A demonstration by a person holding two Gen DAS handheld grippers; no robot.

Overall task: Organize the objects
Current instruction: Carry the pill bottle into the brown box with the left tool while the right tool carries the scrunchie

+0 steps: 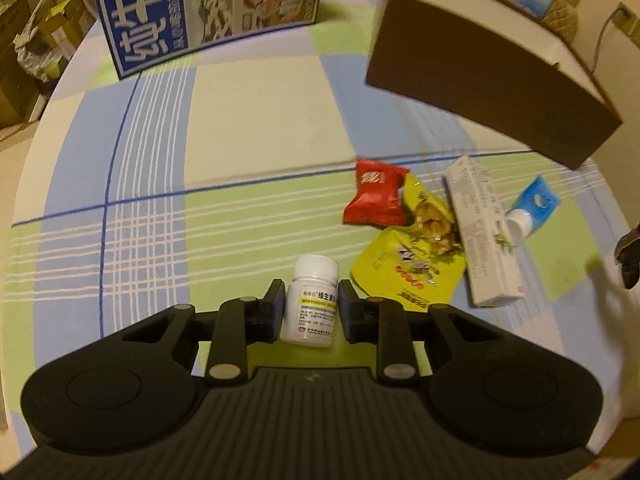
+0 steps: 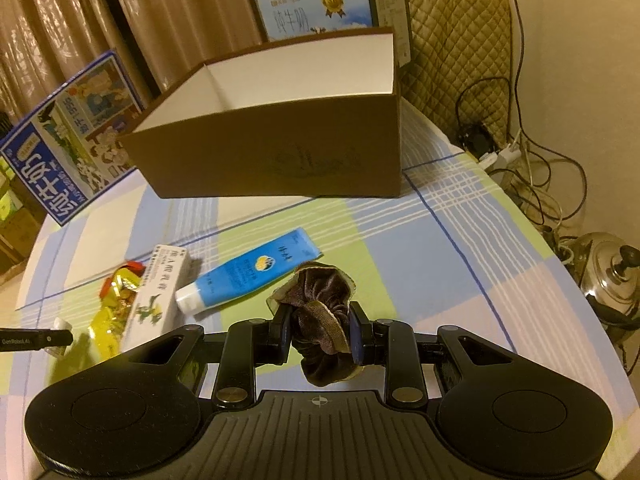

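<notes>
Between the fingers of the left gripper (image 1: 309, 307): one small white pill bottle (image 1: 310, 300) with white cap, upright, flanked closely by both pads; whether the pads press on it cannot be told. Between the fingers of the right gripper (image 2: 320, 330): one dark brown velvet scrunchie (image 2: 320, 312) with tan trim, clamped, its loop bulging above and below the pads. Just beyond the bottle, on the checked blue, green and cream tablecloth (image 1: 224, 140): yellow snack packet (image 1: 408, 264), torn open; red wrapped candy (image 1: 374, 200) touching the packet's upper edge; long white carton (image 1: 480, 232) lying flat beside the packet; blue tube (image 2: 248, 276) with white cap, its cap just beside the carton. Farther back: open brown cardboard box (image 2: 280, 152), white inside, nothing visible in it. Behind it, one blue milk carton case (image 2: 332, 8); to the left, a second blue printed case (image 2: 68, 136). Off the table at right: steel kettle (image 2: 608, 276), cables, quilted chair back.
</notes>
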